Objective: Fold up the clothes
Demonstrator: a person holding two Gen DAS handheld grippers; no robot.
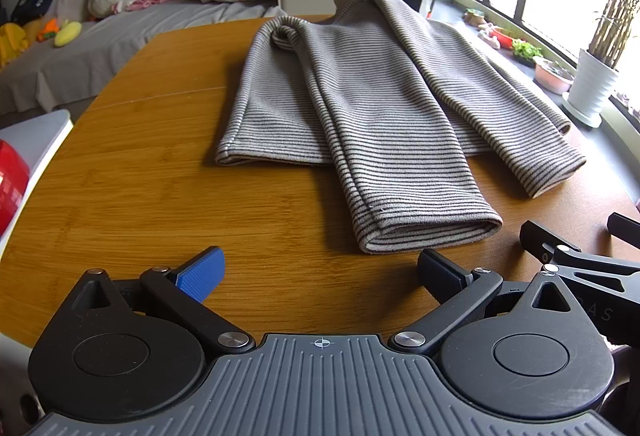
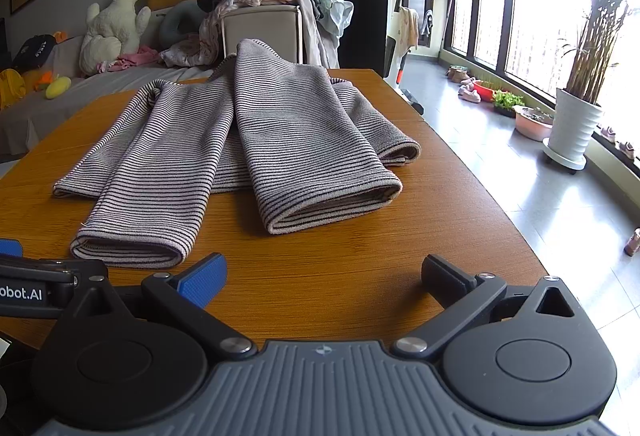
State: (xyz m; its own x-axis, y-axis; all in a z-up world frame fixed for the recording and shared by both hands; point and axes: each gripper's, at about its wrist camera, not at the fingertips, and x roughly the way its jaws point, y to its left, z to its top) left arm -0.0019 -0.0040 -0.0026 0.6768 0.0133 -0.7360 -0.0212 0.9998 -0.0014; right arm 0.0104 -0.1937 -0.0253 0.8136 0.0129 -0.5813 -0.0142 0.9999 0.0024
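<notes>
**Sleeves laid in, tongs free: the lengthwise fold comes next**

On the left, the left tongs (image 1: 318,272) hover low over the near edge of the wooden table (image 1: 132,172), their two sides standing wide apart with nothing between them. The blue pad (image 1: 202,272) on the left finger faces bare wood.

Just beyond them lies the striped sweater (image 1: 360,92), spread lengthwise on the table with its neck at the far end and its hem toward the near side. Both sleeves are laid down over the body and run toward the near edge. The left sleeve cuff (image 1: 432,230) is the nearest part of the garment, just ahead of the left tongs and a little to their right; the right sleeve cuff (image 2: 332,202) lies farther in and more to the right.

On the right, the right tongs (image 2: 324,276) are likewise spread apart and empty, just beside the left tool, facing the gap of table between the two cuffs.

My reading is that the sleeve step looks finished and the body fold has not begun. The next move probably calls for each pair of tongs to take one near corner of the hem, or the cuffs with it, pinching every layer together, then carrying the near end toward the neck in step so the stripes stay square. The sleeves extend past the hem, so they may slip sideways if lifted unevenly.
</notes>
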